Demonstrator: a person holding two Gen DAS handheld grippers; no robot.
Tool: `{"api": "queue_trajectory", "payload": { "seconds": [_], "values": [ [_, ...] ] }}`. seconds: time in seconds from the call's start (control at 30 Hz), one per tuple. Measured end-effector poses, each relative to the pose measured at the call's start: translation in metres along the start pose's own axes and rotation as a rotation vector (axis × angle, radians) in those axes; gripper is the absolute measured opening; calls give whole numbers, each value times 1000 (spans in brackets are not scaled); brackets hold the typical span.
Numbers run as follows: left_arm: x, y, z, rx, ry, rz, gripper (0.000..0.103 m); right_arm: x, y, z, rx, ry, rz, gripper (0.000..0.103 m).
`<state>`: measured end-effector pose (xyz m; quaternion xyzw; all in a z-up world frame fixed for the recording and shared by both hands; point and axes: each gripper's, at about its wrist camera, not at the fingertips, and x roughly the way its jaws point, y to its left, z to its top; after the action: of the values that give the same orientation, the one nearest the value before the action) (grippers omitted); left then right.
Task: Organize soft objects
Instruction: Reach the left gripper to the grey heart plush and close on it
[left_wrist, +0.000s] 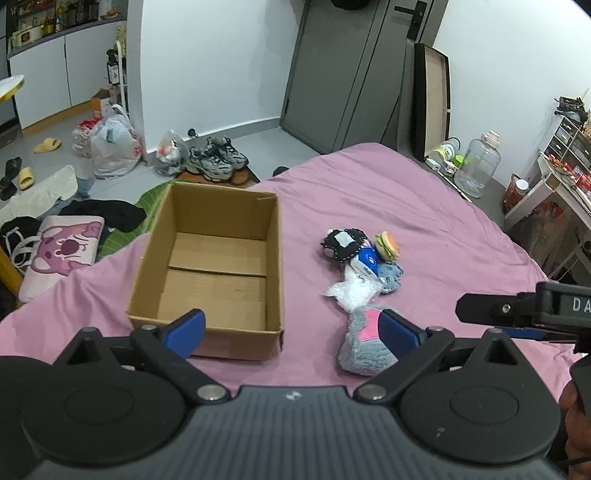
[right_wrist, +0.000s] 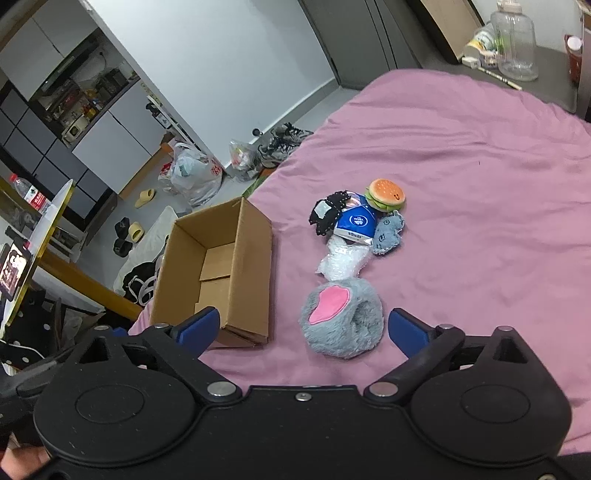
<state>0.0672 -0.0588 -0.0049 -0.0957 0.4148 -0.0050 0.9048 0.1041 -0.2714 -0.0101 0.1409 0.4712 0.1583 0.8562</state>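
Fingers (right_wrist: 406, 328) of right gripper (right_wrist: 301, 326) stand wide, nothing held; grey plush (right_wrist: 341, 317) lies on bed (right_wrist: 480, 184) just ahead, centred between them. Left gripper (left_wrist: 291, 328) also wide, plush off to its right. Cardboard box (right_wrist: 255, 266) left of plush, empty.

Left gripper (left_wrist: 291, 330) spread wide across the lower part of the left wrist view, blue fingers (left_wrist: 186, 332) angled downward, nothing pinched. Right gripper (right_wrist: 303, 328) likewise wide in the lower half of its own view, blue pads (right_wrist: 406, 332) clear of any contact; also poking in at the right edge of the left wrist view. Bare hand (right_wrist: 22, 461) at lower left corner.
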Motion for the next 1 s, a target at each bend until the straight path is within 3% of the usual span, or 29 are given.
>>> {"api": "queue_trajectory", "payload": {
  "seconds": [0.13,0.27,0.37,0.6,0.67,0.83,1.0],
  "values": [
    [11,-8,-1,14,16,-21,99,4,-8,6,20,9,-5,94],
    [26,-21,-5,48,33,-41,91,13,-19,4,57,46,18,68],
    [40,-31,-8,63,61,-48,82,16,-30,4,104,49,6,58],
    [74,-50,-16,69,135,-91,77,34,-61,7,267,77,-9,53],
    [84,-56,-19,76,148,-96,75,40,-67,7,284,85,-26,53],
    [106,-69,-26,90,178,-98,72,64,-76,9,322,165,-30,38],
    [127,-80,-31,103,203,-89,72,78,-85,12,332,196,-57,37]
  ]
}}
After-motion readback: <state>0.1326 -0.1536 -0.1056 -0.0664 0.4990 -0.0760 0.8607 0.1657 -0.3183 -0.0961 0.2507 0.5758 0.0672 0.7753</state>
